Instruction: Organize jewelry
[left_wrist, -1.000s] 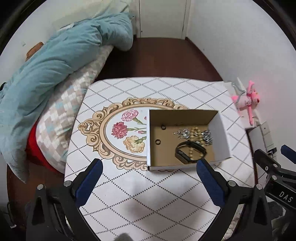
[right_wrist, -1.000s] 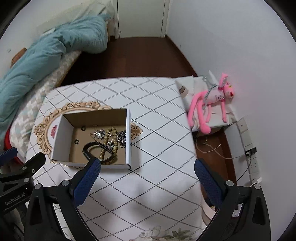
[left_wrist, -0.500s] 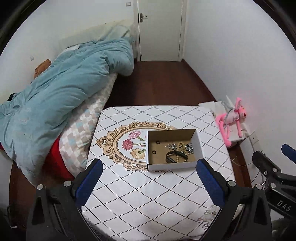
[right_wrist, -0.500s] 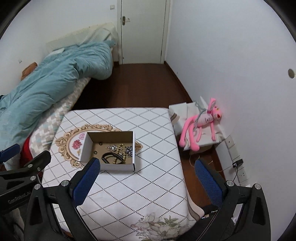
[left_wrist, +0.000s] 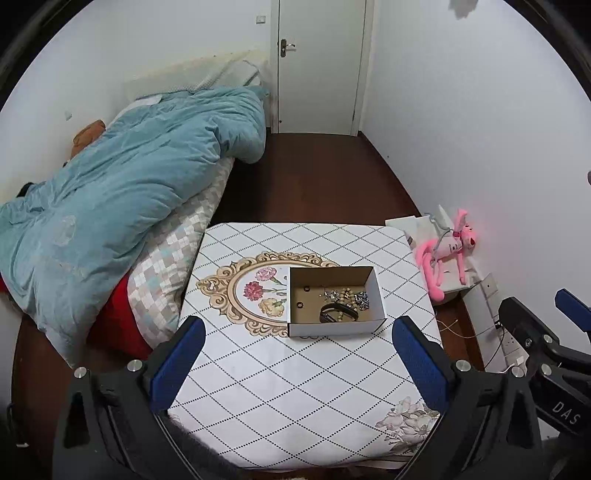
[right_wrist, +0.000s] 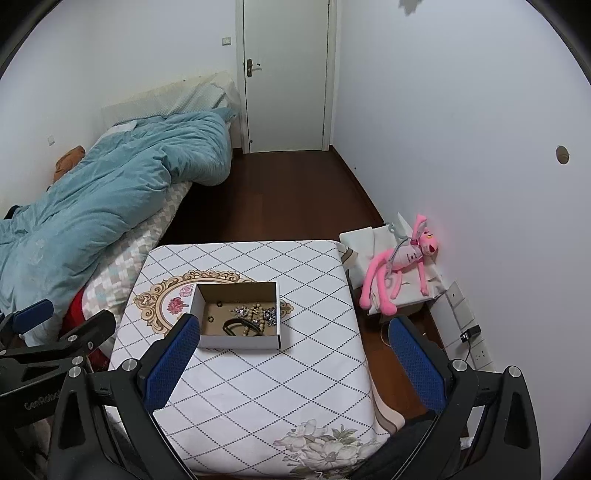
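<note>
box: open cardboard box (left_wrist: 334, 301) on the table, just right of the floral medallion (left_wrist: 255, 291); at 12 o'clock from the left tool, at 11 o'clock from the right tool.
jewelry: all of it is inside the box. Black band (left_wrist: 338, 313) at the near wall, beaded strand (left_wrist: 347, 295) and sparkly pieces (left_wrist: 362, 298) toward the box's 3 o'clock side, two small dark rings (left_wrist: 300, 304) toward its 9 o'clock side. Pieces on the right side lie touching or overlapping; too small to tell which.
table: white diamond-pattern cloth (left_wrist: 295, 369); nothing loose visible on it outside the box.
left tool: (left_wrist: 295, 363) spread wide, nothing between the blue pads, held high and well back from the box.
right tool: (right_wrist: 291, 363) spread wide, empty, also high and well apart from the box.
step: judgement – either tail end (everything boxed, tools clear) or pre-sort standoff. Cannot tell which from this view.
next move: if sorting goes on, drop one tool toward the box at 12 o'clock and go for the band first: biggest, easiest pinch. The rings need a near-vertical approach and a narrow opening.
risk: tangled beads dragging neighbours; light box may slide, so brace it with the other tool.
surroundings: bed with teal duvet (left_wrist: 122, 184) at 10 o'clock, pink plush (left_wrist: 448, 249) at 2 o'clock, door (left_wrist: 319, 66) at 12 o'clock.
</note>
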